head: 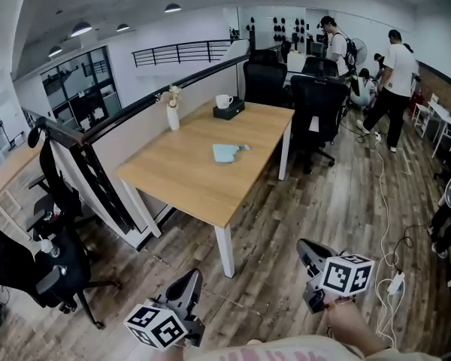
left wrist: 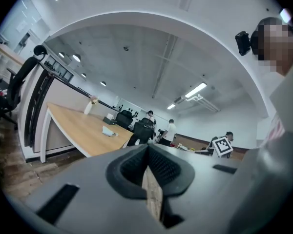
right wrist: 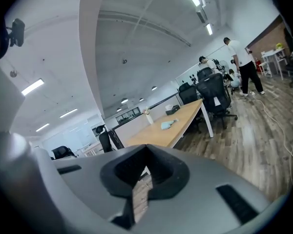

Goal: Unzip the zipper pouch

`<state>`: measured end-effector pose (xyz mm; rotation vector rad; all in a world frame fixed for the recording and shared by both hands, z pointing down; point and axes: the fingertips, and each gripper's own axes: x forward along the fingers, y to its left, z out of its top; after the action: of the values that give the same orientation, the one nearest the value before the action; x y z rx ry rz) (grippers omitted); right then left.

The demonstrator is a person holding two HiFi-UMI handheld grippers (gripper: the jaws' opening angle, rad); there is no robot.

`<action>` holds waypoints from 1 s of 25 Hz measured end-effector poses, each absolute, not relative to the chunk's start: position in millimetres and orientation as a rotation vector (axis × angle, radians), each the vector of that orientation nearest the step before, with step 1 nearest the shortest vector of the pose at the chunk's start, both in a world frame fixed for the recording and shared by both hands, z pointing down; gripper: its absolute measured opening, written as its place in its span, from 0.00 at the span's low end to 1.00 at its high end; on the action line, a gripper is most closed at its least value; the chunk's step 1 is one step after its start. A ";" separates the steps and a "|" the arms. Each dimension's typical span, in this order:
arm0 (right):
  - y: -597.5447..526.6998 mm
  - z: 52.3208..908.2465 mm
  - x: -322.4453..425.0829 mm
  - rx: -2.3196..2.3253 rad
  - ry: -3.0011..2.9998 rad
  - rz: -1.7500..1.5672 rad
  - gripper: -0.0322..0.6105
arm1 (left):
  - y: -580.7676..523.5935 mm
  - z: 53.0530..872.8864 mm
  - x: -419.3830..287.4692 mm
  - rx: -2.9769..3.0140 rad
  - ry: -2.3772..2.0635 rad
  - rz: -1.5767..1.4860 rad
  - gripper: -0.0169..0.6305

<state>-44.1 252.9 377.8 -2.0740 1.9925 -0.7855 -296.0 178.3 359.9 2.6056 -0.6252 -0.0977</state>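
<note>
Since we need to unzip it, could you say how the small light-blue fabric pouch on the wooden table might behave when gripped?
The small light-blue fabric pouch lies flat, so it is probably soft and floppy. It looks thin and light, so it may slide on the wooden table unless pinned.

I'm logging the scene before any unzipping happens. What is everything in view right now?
table: one, light wood with white legs, mid-room
zipper pouch: one, light blue, flat on the table, untouched
vase: one, white, table's far left edge
box: one, dark, table's far end
mug: one, white, by the box
office chairs: at least two, black, beyond the table
people: several, back right
left tool: one, grey, shut, empty, above the floor
right tool: one, grey, shut, empty, above the floor
</note>
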 end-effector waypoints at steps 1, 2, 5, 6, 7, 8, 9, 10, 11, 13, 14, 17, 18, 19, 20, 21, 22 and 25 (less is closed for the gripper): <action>244.3 375.4 -38.6 -2.074 1.996 -0.773 0.05 | 171.0 360.0 -290.3 2.607 -0.626 -0.096 0.03; 236.8 375.0 -33.9 -2.075 1.999 -0.769 0.05 | 164.4 361.2 -285.5 2.604 -0.628 -0.089 0.03; 222.1 389.3 -24.1 -2.079 1.987 -0.821 0.05 | 150.1 371.3 -274.1 2.577 -0.620 -0.056 0.03; 219.0 397.6 -21.1 -2.080 1.974 -0.852 0.05 | 146.8 376.0 -269.7 2.571 -0.607 -0.040 0.03; 216.0 406.7 -17.7 -2.081 1.958 -0.886 0.05 | 143.5 381.2 -264.9 2.568 -0.595 -0.023 0.03; 212.9 416.2 -13.7 -2.082 1.942 -0.921 0.05 | 139.5 386.5 -259.7 2.564 -0.586 -0.006 0.03; 209.5 425.5 -9.4 -2.082 1.925 -0.954 0.05 | 134.5 391.8 -254.7 2.559 -0.581 0.007 0.03; 205.6 434.4 -5.2 -2.080 1.910 -0.986 0.05 | 128.4 396.8 -249.9 2.551 -0.580 0.016 0.03; 201.1 442.7 -1.2 -2.077 1.894 -1.014 0.05 | 121.2 401.4 -245.6 2.542 -0.580 0.025 0.03; 188.6 456.7 7.1 -2.073 1.866 -1.058 0.05 | 103.5 408.8 -236.5 2.529 -0.576 0.045 0.03; 180.1 462.0 12.2 -2.074 1.853 -1.072 0.05 | 92.6 411.5 -230.9 2.526 -0.571 0.055 0.03; 146.6 471.3 29.1 -2.071 1.824 -1.109 0.05 | 52.2 415.6 -211.1 2.521 -0.558 0.082 0.03; 133.4 472.5 34.3 -2.067 1.820 -1.121 0.05 | 36.8 414.7 -204.2 2.522 -0.554 0.084 0.03; 119.8 472.7 39.4 -2.065 1.818 -1.129 0.05 | 20.9 412.9 -197.4 2.525 -0.550 0.081 0.03; 105.8 471.5 44.6 -2.063 1.817 -1.132 0.05 | 4.8 410.2 -190.7 2.528 -0.546 0.077 0.03; 91.5 468.9 49.6 -2.062 1.817 -1.128 0.05 | -11.2 406.7 -184.2 2.532 -0.542 0.072 0.03; 76.8 465.4 54.4 -2.060 1.817 -1.120 0.05 | -27.1 402.3 -178.1 2.539 -0.539 0.067 0.03; 31.5 453.4 70.0 -2.060 1.818 -1.082 0.05 | -73.2 385.8 -162.1 2.572 -0.529 0.043 0.03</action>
<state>70.0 31.5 453.4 -2.0599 1.8182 -1.0822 -162.1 -73.2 385.8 2.5722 -0.5291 0.0433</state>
